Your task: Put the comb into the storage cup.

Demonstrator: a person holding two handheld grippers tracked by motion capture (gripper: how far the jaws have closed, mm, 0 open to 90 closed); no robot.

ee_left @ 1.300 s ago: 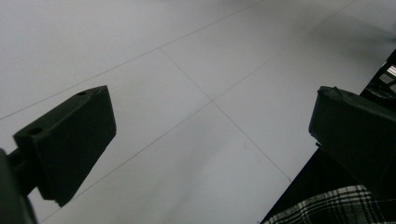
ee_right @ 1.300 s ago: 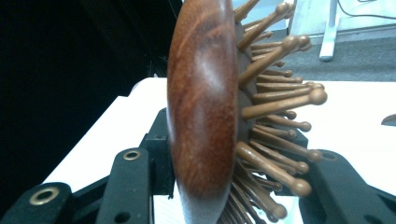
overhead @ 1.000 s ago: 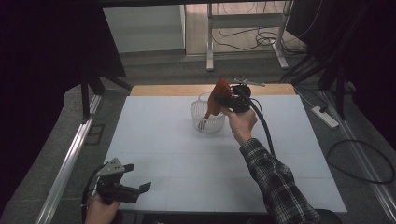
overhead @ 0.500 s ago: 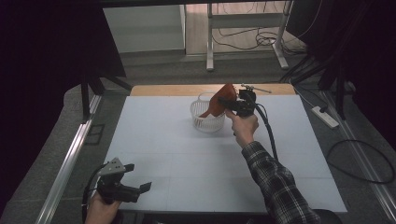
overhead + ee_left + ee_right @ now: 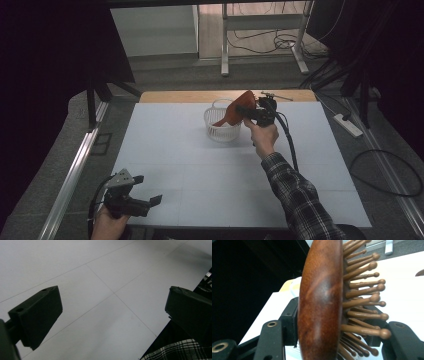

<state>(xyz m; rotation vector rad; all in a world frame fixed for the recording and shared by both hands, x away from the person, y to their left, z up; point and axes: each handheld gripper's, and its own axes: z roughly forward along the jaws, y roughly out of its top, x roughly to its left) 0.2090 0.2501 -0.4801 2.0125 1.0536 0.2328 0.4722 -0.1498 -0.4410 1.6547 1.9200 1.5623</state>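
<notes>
While your left tongs [image 5: 145, 201] idle at seven o'clock on the bench [image 5: 190, 165], jaws wide and empty, they stay clear of the work. Over at one o'clock, your right tongs [image 5: 250, 111] have just been opening around the wooden hairbrush [image 5: 238, 110], which sits between the jaws, tilted with its end inside the white basket [image 5: 220, 127]. I judge you are letting it drop in, hence the low hold over the rim.
</notes>
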